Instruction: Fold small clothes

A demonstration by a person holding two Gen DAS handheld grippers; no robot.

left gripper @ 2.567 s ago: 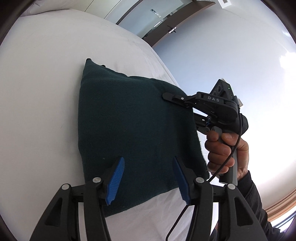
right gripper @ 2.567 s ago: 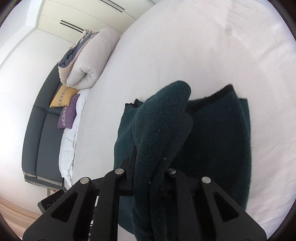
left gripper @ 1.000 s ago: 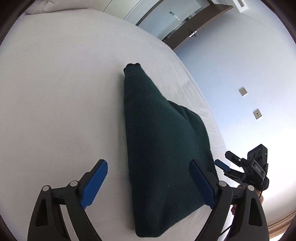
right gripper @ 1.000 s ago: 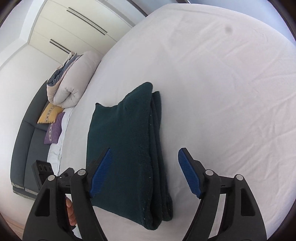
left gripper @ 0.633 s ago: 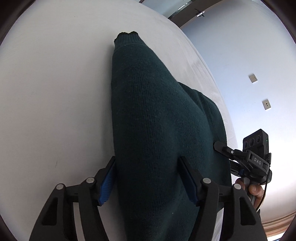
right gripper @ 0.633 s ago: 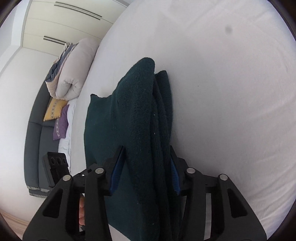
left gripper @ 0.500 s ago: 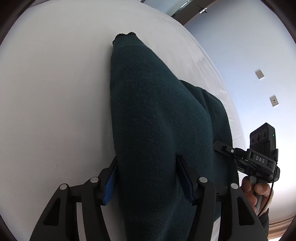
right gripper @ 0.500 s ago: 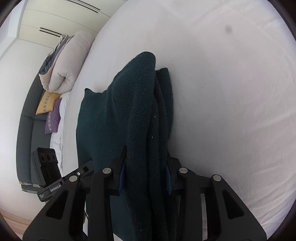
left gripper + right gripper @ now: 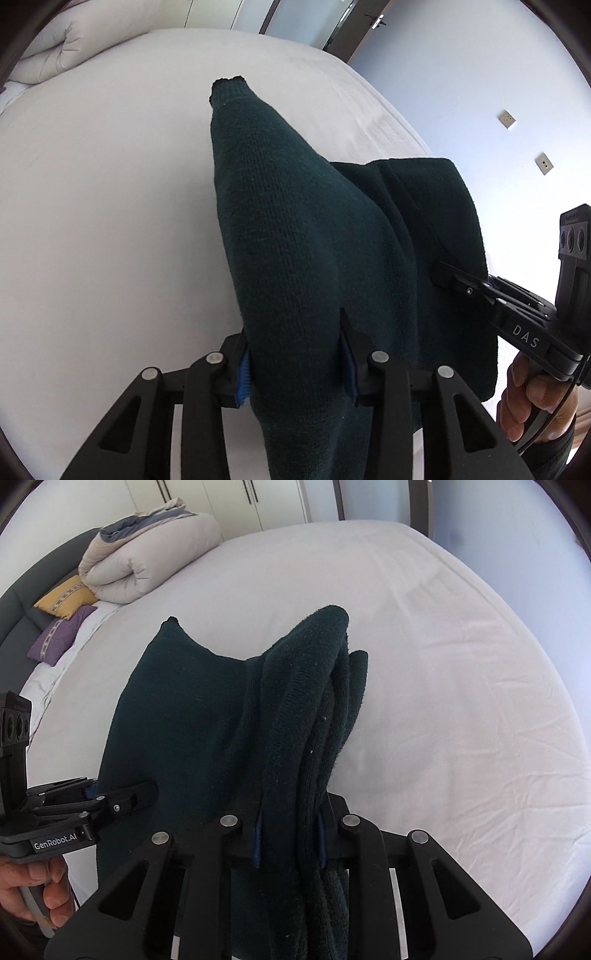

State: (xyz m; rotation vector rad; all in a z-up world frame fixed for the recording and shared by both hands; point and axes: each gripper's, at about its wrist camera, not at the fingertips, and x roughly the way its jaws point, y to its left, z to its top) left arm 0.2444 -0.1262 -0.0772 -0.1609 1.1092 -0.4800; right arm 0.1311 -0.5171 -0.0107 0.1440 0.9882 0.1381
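A dark green knitted garment [image 9: 295, 229], folded into several layers, hangs above the white bed. My left gripper [image 9: 295, 354] is shut on its near edge, the cloth bulging out between the blue pads. My right gripper [image 9: 290, 834] is shut on the stacked layers of the other end [image 9: 314, 709]. In the left wrist view the right gripper [image 9: 443, 273] clamps the garment's right side. In the right wrist view the left gripper [image 9: 147, 794] clamps the left side. The garment sags between them.
The white bed sheet [image 9: 443, 664] spreads below and beyond. A rolled duvet [image 9: 147, 557], a yellow cushion [image 9: 66, 594] and a purple cushion [image 9: 59, 635] lie by the dark headboard at far left. A wall with sockets [image 9: 506, 118] stands to the right.
Both grippers were open around the folded garment a second ago. They have closed on its two ends and lifted it off the sheet; the view has tilted up.
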